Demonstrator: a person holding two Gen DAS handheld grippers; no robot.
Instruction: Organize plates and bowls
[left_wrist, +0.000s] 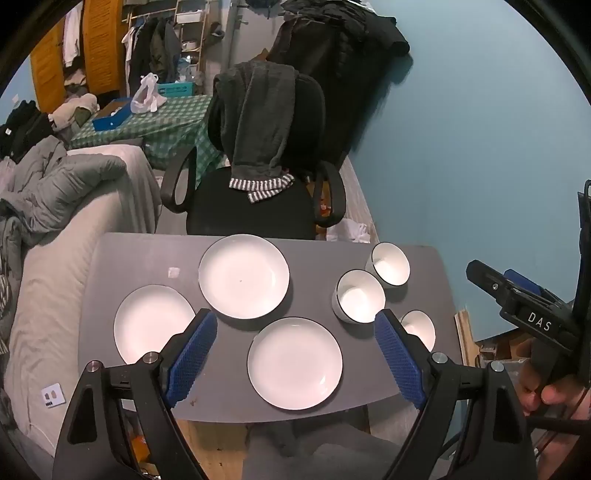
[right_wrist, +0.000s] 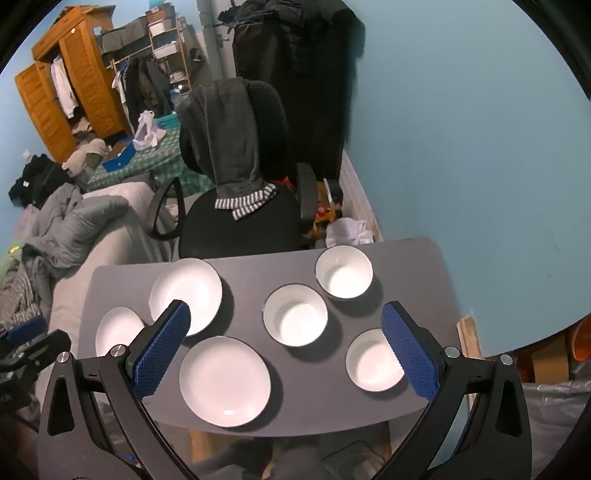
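Note:
Three white plates lie on the grey table (left_wrist: 317, 273): a far plate (left_wrist: 243, 281), a left plate (left_wrist: 151, 325) and a near plate (left_wrist: 294, 363). Three white bowls stand at the right: far bowl (left_wrist: 389, 264), middle bowl (left_wrist: 360, 301), near bowl (left_wrist: 419, 328). The right wrist view shows the same plates (right_wrist: 225, 380) (right_wrist: 186, 291) (right_wrist: 118, 330) and bowls (right_wrist: 295, 314) (right_wrist: 344, 271) (right_wrist: 373, 360). My left gripper (left_wrist: 295, 325) is open and empty above the near plate. My right gripper (right_wrist: 286, 315) is open and empty above the table, and shows in the left wrist view (left_wrist: 524, 306).
A black office chair (left_wrist: 258, 192) draped with a grey garment stands just behind the table. A bed with a grey duvet (left_wrist: 55, 206) lies at the left. A blue wall (left_wrist: 480, 129) runs along the right. Cluttered shelves and a wardrobe stand far back.

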